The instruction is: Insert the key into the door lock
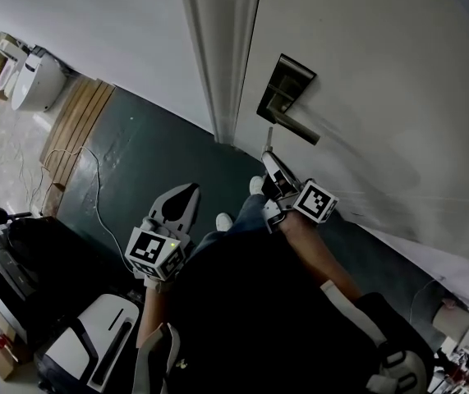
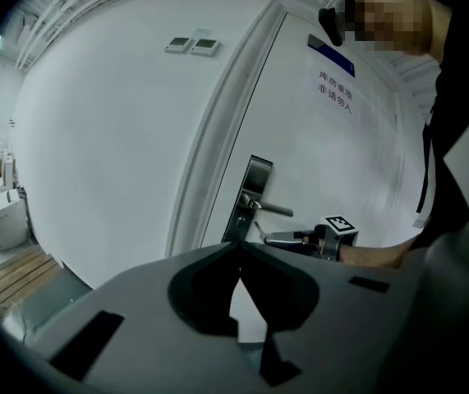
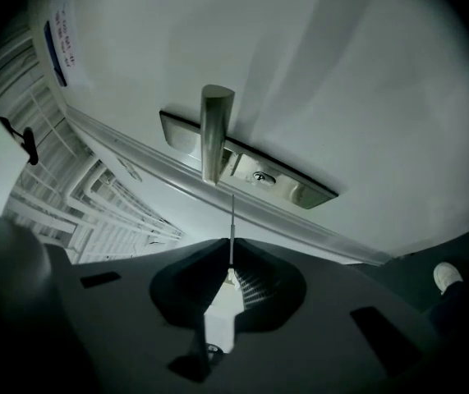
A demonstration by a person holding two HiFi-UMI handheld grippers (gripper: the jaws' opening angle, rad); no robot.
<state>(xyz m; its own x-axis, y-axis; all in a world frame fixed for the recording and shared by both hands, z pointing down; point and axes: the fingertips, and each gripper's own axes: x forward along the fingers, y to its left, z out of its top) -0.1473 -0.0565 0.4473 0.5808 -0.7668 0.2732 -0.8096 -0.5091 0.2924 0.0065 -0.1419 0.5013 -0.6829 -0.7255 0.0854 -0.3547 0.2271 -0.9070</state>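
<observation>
Right gripper: I am pinching the key by its head, with the blade pointing at the door.
Key: hovering just beside the lock plate, apparently short of the keyhole.
Left gripper: I am holding it closed and empty, well back.

**Colours and patterns, door and tools**

Door: plain white.
Lock plate: brushed silver-grey metal, lever to match.
Key: thin, silver.
Left hand-held gripper and right hand-held gripper: grey bodies; cubes patterned in black-and-white squares.
Floor: dark green.
Door notice: blue strip and blue characters on white.
</observation>
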